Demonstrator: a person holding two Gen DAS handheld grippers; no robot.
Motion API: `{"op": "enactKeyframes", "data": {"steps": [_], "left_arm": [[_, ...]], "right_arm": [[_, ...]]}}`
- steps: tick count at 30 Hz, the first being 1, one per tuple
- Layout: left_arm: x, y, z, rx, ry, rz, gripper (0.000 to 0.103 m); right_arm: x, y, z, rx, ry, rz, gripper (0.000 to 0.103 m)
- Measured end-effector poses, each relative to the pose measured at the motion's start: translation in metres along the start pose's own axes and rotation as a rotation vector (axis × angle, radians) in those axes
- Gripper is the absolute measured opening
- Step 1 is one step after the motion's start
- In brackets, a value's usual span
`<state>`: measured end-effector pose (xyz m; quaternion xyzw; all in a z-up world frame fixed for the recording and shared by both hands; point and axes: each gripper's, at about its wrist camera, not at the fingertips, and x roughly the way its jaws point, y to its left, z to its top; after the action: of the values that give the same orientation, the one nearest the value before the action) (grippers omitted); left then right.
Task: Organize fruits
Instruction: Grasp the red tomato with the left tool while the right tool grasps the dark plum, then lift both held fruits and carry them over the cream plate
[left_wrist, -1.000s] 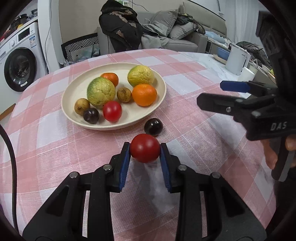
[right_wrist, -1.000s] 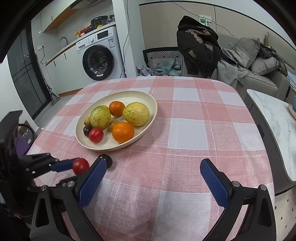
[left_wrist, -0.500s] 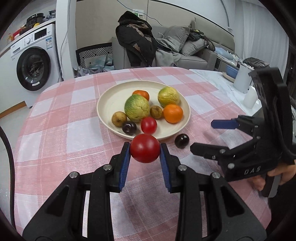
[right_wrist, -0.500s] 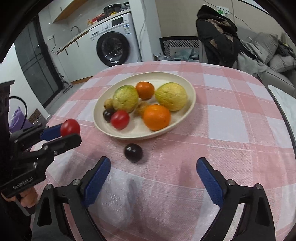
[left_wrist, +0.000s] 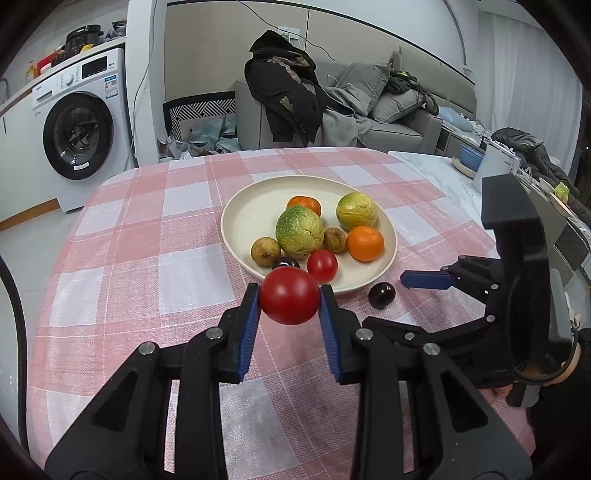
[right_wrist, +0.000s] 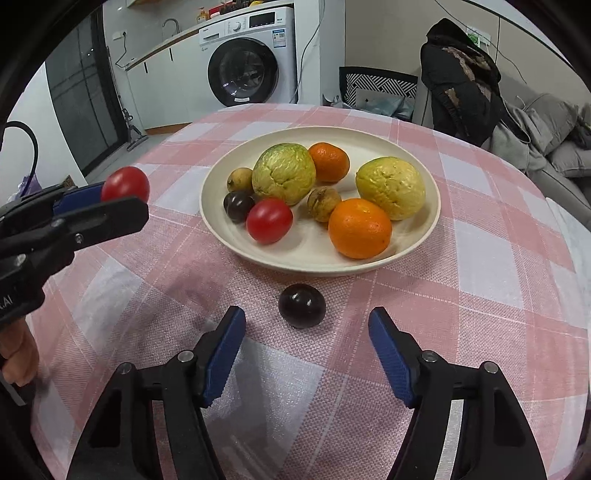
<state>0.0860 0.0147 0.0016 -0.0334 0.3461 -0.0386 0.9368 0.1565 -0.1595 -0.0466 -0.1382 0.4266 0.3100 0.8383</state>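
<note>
I had a red tomato (left_wrist: 290, 295) pinched between the blue pads (left_wrist: 248, 325) of my left gripper (left_wrist: 290, 301), held up off the checked tablecloth (left_wrist: 147, 258) on the near side of the cream plate (left_wrist: 240, 218). On that plate lay a second tomato (right_wrist: 269, 220), a dark plum (right_wrist: 238, 206), two green-yellow guavas (right_wrist: 284, 172), two oranges (right_wrist: 359, 228) and two small brown fruits (right_wrist: 324, 203), all crowded together. One loose plum (right_wrist: 302, 305) sat on the cloth just outside the plate's near rim. My right gripper (right_wrist: 306, 354) hovered low behind it with its jaws spread wide and nothing between them, the plum lying just ahead of the gap. A washing machine (left_wrist: 79, 125) and a grey sofa (left_wrist: 388, 122) stood beyond the table.
</note>
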Motion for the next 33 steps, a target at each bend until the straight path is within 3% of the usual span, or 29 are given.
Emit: {"op": "enactKeyframes", "data": {"steps": [5,16,33], "left_arm": [[0.0,0.002,0.0,-0.007,-0.001,0.008,0.029],[-0.005,0.007,0.002,-0.023,-0.008,-0.004,0.029],[-0.007,0.008,0.004,-0.03,-0.016,0.001,0.029]], "right_arm": [[0.004,0.0,0.004,0.002,-0.005,-0.036,0.052],[0.003,0.005,0.007,-0.017,-0.012,-0.038,0.027],[-0.016,-0.002,-0.006,0.002,-0.053,-0.025,0.026]]}}
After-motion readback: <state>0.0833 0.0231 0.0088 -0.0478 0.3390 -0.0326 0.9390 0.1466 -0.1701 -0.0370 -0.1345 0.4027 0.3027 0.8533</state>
